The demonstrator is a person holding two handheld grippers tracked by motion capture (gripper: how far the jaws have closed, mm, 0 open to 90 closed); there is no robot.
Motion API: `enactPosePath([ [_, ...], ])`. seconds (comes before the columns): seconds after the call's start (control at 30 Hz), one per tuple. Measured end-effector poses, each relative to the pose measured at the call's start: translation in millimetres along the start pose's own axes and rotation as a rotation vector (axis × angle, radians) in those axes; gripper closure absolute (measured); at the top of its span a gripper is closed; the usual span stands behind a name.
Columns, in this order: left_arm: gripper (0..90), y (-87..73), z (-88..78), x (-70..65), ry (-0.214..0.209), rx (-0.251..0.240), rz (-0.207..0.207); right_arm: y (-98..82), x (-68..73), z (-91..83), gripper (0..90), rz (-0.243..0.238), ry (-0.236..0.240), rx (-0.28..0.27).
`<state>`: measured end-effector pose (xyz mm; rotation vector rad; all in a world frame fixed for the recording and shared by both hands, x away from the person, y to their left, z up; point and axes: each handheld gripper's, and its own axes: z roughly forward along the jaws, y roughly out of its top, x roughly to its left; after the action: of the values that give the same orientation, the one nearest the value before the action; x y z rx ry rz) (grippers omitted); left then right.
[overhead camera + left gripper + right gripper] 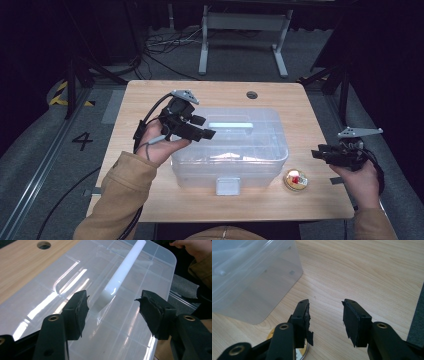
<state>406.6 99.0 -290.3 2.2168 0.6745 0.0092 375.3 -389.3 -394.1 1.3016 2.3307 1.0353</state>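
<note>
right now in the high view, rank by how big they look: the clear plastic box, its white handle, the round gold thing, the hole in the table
1. clear plastic box
2. white handle
3. round gold thing
4. hole in the table, though it lies farther from the camera than the gold thing, so their order is unsure.

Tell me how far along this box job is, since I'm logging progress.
Done so far: the lid sits on the clear box, front latch down. In hand: the left gripper, jaws open and empty, hovers above the lid's white handle. The right gripper waits open over the table, above the small round gold object. Left: gripping the handle or lid, probably.
</note>
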Motion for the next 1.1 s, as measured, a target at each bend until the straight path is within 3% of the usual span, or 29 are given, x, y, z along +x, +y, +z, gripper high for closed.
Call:
enactPosePath([
  [0.27,40.4,-1.3,17.6,4.8,0.041,0.035,0.001,-0.6,-0.4,1.3,56.1,-0.001,0.008,0.003],
  [0.33,44.0,-1.8,21.7,3.4,0.064,0.05,0.02,-0.8,-0.2,2.7,56.0,-0.003,0.011,0.007],
  [0.5,57.7,-1.0,25.7,1.7,0.078,0.053,-0.003,-0.9,0.5,4.6,55.9,-0.006,0.016,0.012],
  [0.6,61.7,0.2,28.6,-1.8,0.1,0.046,0.02,-0.7,1.2,6.0,55.7,-0.01,0.024,0.015],
  [0.67,65.7,0.4,28.7,-4.8,0.143,0.036,0.044,-0.8,1.4,6.7,55.7,-0.011,0.027,0.017],
  [0.87,71.6,-1.2,27.1,-0.7,0.132,0.01,0.068,-1.3,0.6,8.1,56.1,-0.011,0.037,0.021],
  [0.97,73.6,-2.7,24.4,4.9,0.102,-0.017,0.049,-1.2,0.2,9.6,57.3,-0.012,0.057,0.019],
  [1.1,75.7,-1.6,24.1,0.9,0.144,-0.009,0.11,-0.4,1.2,10.9,59.8,-0.028,0.068,0.027],
])
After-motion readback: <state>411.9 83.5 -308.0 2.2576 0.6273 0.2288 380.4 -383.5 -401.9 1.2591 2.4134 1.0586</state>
